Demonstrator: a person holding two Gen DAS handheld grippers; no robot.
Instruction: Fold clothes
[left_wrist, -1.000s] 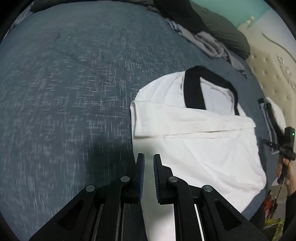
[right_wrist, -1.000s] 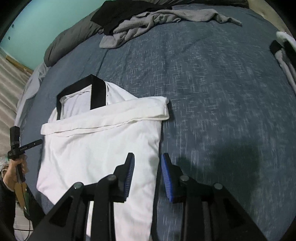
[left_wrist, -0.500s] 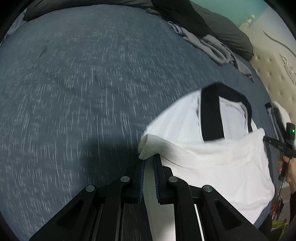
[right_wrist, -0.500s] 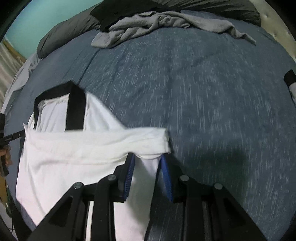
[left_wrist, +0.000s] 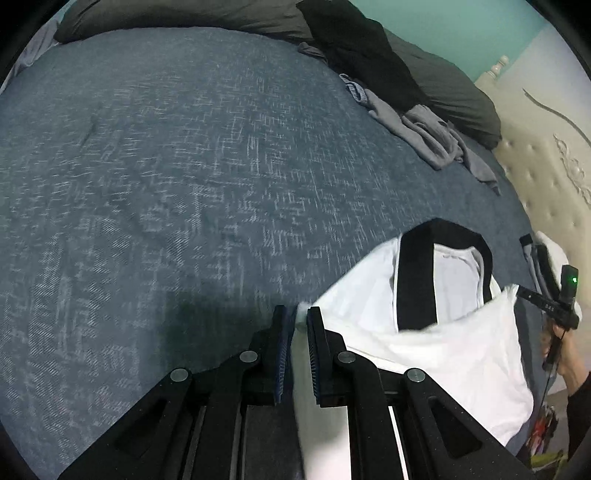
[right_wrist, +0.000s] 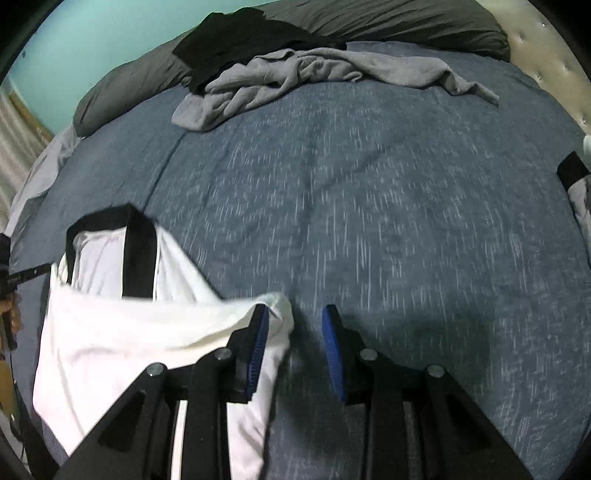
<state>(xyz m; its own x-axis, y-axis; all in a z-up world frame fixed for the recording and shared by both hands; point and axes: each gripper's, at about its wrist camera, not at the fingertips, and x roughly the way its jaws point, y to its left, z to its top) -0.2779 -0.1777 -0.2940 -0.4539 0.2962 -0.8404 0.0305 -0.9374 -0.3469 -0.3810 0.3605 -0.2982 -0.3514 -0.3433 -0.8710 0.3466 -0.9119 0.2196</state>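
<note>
A white shirt (left_wrist: 461, 362) with a black collar band (left_wrist: 415, 280) lies on the blue bedspread (left_wrist: 184, 166), and its lower part is raised and folded toward the collar. My left gripper (left_wrist: 297, 314) is shut on the shirt's left corner, with white cloth showing between the pads. In the right wrist view the same shirt (right_wrist: 122, 343) sits at lower left. My right gripper (right_wrist: 294, 310) stands open, and the shirt's right corner (right_wrist: 280, 304) rests against its left finger, with bedspread showing in the gap.
A crumpled grey garment (right_wrist: 295, 81) and a black one (right_wrist: 240, 48) lie at the far side by dark grey pillows (right_wrist: 388, 18). A beige tufted headboard (left_wrist: 546, 166) borders the bed. Black-and-white clothes (right_wrist: 576, 184) sit at the right edge. A hand (left_wrist: 569, 354) shows at the frame edge.
Both grippers moved forward toward the collar, carrying the shirt's lower edge up and over it. The folded edge now covers the lower end of the black collar band.
</note>
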